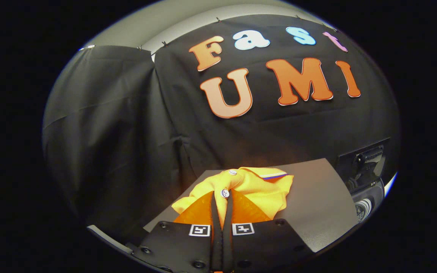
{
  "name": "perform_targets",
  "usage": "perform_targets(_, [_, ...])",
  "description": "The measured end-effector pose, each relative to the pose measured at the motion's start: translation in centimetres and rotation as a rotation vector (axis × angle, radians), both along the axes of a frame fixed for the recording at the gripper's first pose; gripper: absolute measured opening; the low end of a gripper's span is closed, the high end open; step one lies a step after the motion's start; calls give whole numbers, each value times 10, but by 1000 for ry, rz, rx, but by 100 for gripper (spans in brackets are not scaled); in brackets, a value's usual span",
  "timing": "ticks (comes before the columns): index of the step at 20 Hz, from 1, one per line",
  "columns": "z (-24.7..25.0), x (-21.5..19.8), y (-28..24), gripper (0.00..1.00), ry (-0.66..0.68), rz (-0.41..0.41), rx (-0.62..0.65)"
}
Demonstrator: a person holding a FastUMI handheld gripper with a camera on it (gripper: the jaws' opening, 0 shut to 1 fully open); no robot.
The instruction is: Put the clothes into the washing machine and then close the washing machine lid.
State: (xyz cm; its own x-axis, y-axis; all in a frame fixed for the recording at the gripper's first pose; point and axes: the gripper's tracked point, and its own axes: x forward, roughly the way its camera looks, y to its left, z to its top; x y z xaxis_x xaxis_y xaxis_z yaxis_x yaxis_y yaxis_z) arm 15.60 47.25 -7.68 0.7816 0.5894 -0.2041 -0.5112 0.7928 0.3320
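The tongs are drawn nearly together, and a fold of the yellow shirt is pinched between the two black fingers; both press on the cloth, with only a thin slit of yellow showing between them. A white button sits right at the fingertips, caught in the fold, and a second white button lies a little farther on, toward 12 o'clock from the tips. The rest of the shirt bunches up just ahead of the fingers and spills toward 2 o'clock, where a collar edge with a red, white and blue stripe shows at its far side. A smaller lobe of the fabric hangs off toward 9 o'clock from the tips.

The shirt is over a flat grey bench that runs on past the fabric toward 3 o'clock. Whether the cloth rests on the grey surface or is lifted a little clear of it, I cannot tell from here.

Beyond the bench's edge at 3 o'clock stands a dark appliance with a black panel and a round chrome-ringed part lower down; it is too dim and too much at the margin to name for certain. Black cloth hangs behind everything.
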Motion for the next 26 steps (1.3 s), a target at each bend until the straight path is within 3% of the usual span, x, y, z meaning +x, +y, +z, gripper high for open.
perform_targets(6, [54,-27,-24,7,-117,-33,68])
perform_targets(13, [107,-52,-96,7,-229,-74,99])
perform_targets(20, [144,-44,-194,7,-337,-66,74])
perform_targets(26, [142,-15,-310,7,-398,-139,57])
